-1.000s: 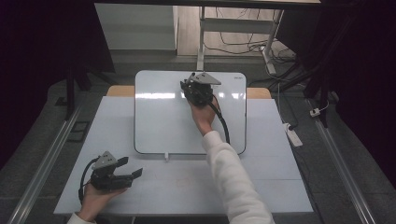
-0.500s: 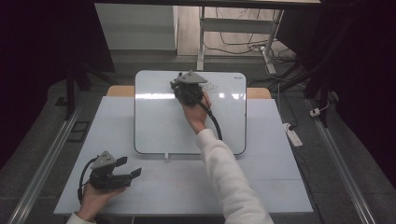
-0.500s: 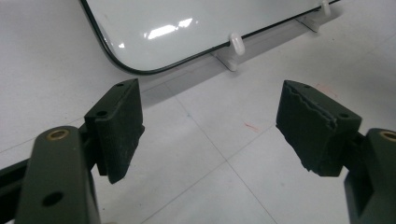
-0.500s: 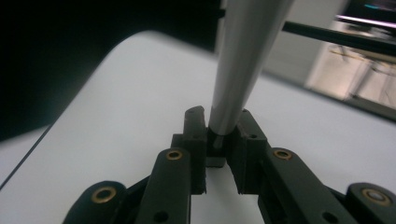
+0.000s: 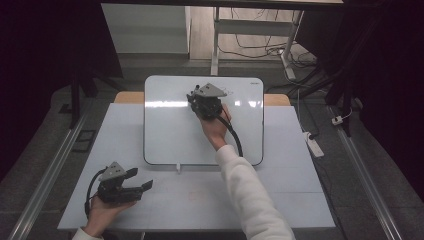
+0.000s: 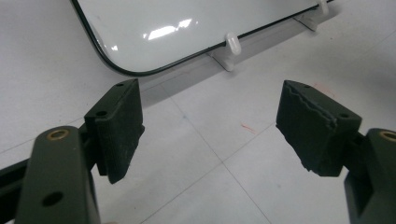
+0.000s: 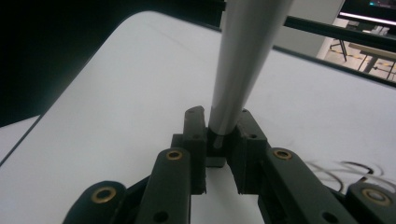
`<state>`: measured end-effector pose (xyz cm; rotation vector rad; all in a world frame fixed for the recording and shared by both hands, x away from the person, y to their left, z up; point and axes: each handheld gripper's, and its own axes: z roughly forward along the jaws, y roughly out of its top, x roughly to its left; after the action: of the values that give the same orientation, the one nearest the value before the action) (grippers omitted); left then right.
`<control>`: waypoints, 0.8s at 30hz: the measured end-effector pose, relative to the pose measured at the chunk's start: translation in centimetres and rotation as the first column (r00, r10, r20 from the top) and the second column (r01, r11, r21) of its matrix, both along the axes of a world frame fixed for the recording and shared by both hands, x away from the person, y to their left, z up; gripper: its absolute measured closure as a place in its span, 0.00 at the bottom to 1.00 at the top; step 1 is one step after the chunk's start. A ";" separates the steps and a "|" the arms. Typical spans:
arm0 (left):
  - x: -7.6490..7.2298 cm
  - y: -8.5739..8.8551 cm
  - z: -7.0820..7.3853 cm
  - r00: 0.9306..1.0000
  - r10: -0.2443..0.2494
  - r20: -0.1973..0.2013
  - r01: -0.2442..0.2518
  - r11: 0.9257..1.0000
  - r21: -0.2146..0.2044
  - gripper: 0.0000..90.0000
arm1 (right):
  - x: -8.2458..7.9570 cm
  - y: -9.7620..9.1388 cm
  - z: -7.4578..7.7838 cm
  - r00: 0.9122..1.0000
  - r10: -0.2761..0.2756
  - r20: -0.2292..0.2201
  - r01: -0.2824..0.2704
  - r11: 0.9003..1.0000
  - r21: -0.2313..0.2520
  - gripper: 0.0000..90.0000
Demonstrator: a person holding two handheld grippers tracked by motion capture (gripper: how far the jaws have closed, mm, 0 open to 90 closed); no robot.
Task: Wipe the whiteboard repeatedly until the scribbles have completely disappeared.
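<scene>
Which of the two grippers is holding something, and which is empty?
The right gripper, over the whiteboard, is shut on a grey pen. The left gripper, near the table's front edge, is open with nothing between its fingers.

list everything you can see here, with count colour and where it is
whiteboard: 1, white with dark rim, propped on the table's far middle
marker: 1, pale grey barrel, clamped in the right tongs over the board
pen strokes: a few, dark, on the board beside the right tongs
table: 1, white
power strip: 1, white, floor right of the table
left tongs: 1, black, open, low over the table's near left
right tongs: 1, black, shut on the marker
</scene>
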<state>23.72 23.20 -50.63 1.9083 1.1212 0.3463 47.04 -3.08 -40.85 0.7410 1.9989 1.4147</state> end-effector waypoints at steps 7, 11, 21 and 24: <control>0.2 0.1 -0.1 1.000 0.002 -0.004 -0.002 1.000 -0.006 0.26 | 0.1 2.1 0.1 0.999 0.054 -0.002 -0.054 0.998 -0.018 0.86; 0.0 0.3 -0.1 1.000 0.005 -0.003 -0.005 1.000 -0.009 0.26 | 1.0 1.2 0.6 0.999 -0.029 -0.024 0.031 0.996 0.087 0.86; 0.0 0.2 0.0 1.000 0.002 -0.003 -0.002 1.000 -0.012 0.26 | 1.0 -1.6 1.3 0.995 -0.096 -0.040 0.099 0.993 0.070 0.86; 0.1 0.1 -0.1 1.000 -0.002 -0.003 0.002 1.000 -0.005 0.26 | 0.0 -1.2 0.7 1.000 -0.025 0.011 0.026 0.997 -0.068 0.86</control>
<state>23.82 23.29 -50.70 1.9063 1.1205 0.3397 47.00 -4.28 -40.12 0.7250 2.0124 1.3265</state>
